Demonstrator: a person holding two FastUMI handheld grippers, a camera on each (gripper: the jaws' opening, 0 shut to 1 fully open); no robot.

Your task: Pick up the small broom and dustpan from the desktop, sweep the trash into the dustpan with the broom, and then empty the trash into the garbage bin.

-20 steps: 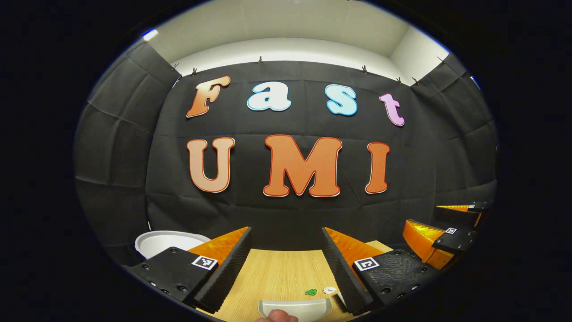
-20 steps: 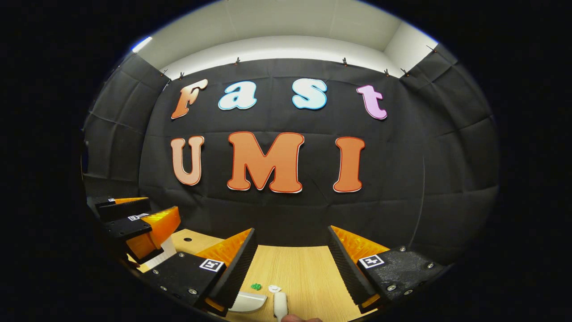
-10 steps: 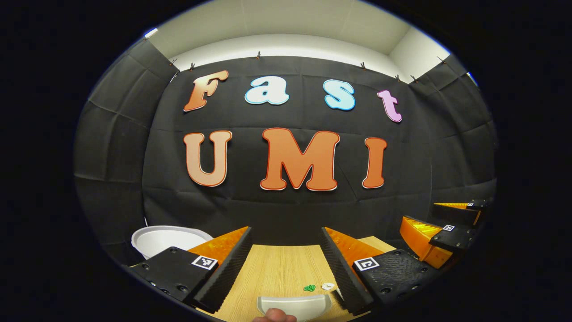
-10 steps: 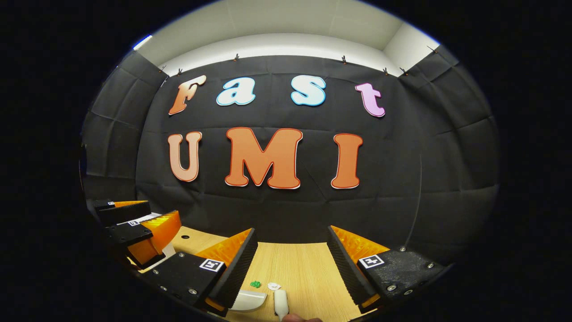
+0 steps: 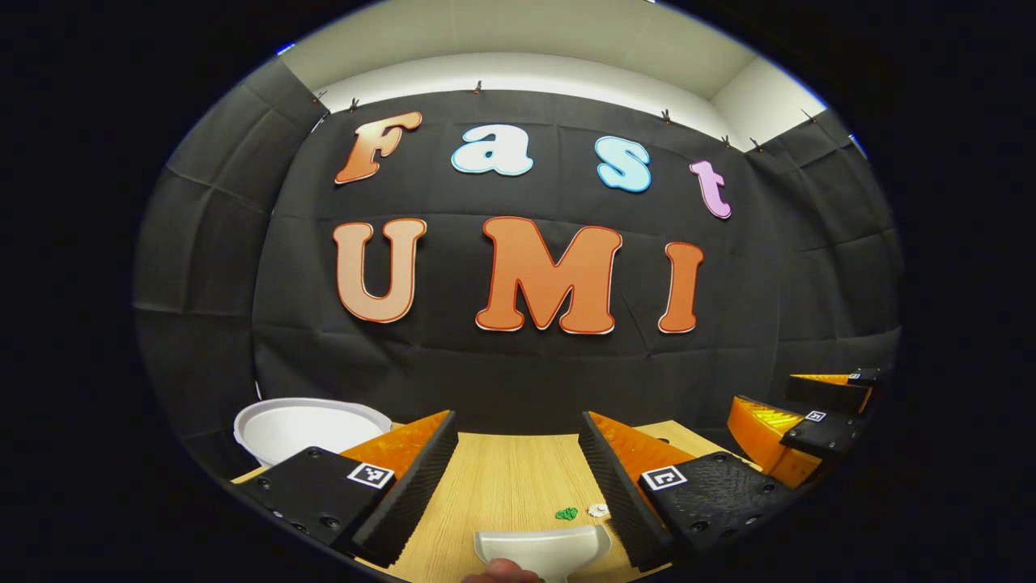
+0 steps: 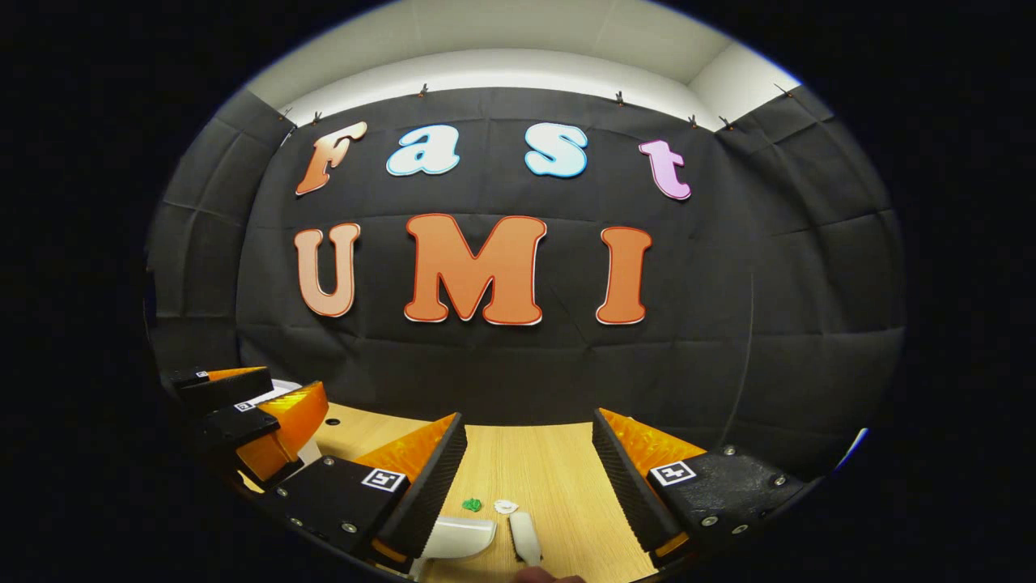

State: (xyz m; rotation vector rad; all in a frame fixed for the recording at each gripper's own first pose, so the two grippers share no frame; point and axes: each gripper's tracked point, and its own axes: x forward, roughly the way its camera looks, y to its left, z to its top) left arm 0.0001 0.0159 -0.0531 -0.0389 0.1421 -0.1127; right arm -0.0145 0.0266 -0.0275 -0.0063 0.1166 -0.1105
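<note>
A white dustpan lies on the wooden desktop near the bottom of the left gripper view, just ahead of my open left gripper. Beyond it lie a green scrap and a white scrap. In the right gripper view the dustpan sits beside the small white broom, with the green scrap and white scrap just past them. My right gripper is open above the desktop, nothing between its fingers. The left gripper appears at the left, the right gripper at the right.
A white garbage bin stands at the desk's far left, behind my left finger. A small hole marks the desktop on the left. The black cloth wall rises right behind the desk's far edge. A fingertip shows at the bottom edge.
Both grippers have tipped slightly downward, so the desktop, dustpan, broom and scraps show a little more and sit higher in both views. Both stay open.
</note>
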